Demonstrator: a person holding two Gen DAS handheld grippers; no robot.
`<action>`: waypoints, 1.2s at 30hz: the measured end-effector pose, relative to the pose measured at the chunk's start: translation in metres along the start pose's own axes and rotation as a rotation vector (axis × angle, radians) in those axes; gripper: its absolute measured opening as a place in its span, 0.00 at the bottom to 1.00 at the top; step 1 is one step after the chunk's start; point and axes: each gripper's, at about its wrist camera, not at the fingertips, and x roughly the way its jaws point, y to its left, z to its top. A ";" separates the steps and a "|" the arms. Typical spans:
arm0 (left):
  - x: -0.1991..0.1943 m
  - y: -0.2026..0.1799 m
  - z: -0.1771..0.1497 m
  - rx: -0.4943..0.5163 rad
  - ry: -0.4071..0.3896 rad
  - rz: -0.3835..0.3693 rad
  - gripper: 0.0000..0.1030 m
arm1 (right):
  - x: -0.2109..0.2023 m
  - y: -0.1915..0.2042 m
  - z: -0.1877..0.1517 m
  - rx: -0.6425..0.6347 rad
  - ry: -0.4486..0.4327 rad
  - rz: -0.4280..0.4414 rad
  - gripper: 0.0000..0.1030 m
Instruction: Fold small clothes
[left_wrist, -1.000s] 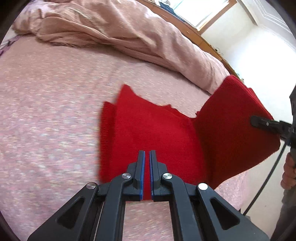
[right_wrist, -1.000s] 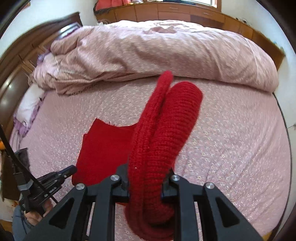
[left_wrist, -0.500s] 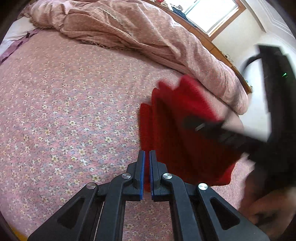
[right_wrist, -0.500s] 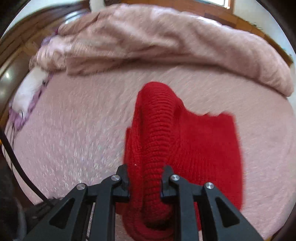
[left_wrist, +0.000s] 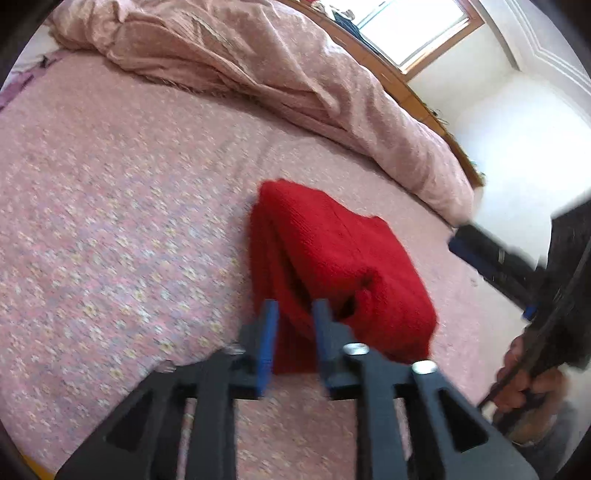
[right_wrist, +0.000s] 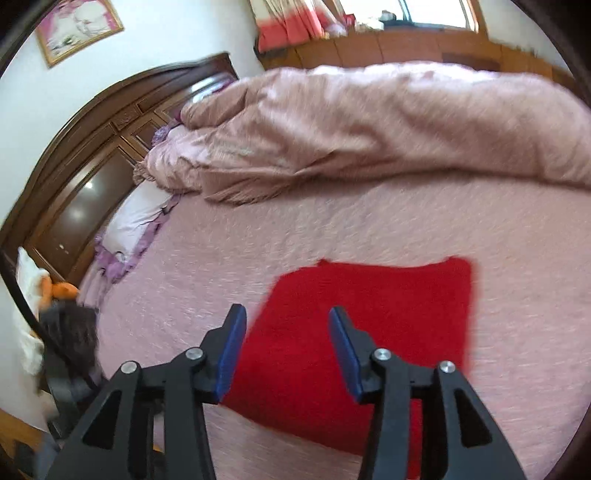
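A bright red knitted garment (right_wrist: 369, 332) lies folded over itself on the pink flowered bedsheet (left_wrist: 110, 221), near the bed's front edge and well clear of the rumpled pink quilt (right_wrist: 369, 129) heaped along the far side, which leaves flat room for folding. The left claw (left_wrist: 293, 332) has its jaws opening, with the garment's near edge between the blue pads, apparently no longer pinched; that edge stands slightly raised. The right claw (right_wrist: 286, 343) hangs above the cloth, jaws opening with nothing between them, so the folded half rests under its own weight. The fold looks laid; both claws seem to be letting go.
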 end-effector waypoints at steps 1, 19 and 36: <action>-0.002 -0.002 -0.002 0.001 -0.003 -0.003 0.24 | -0.016 -0.010 -0.011 -0.029 -0.034 -0.041 0.55; 0.062 0.009 0.012 -0.228 0.072 -0.212 0.69 | -0.026 -0.050 -0.157 -0.335 -0.150 -0.322 0.64; 0.078 -0.049 0.034 -0.029 -0.009 -0.237 0.31 | 0.002 -0.063 -0.138 -0.222 -0.286 -0.526 0.66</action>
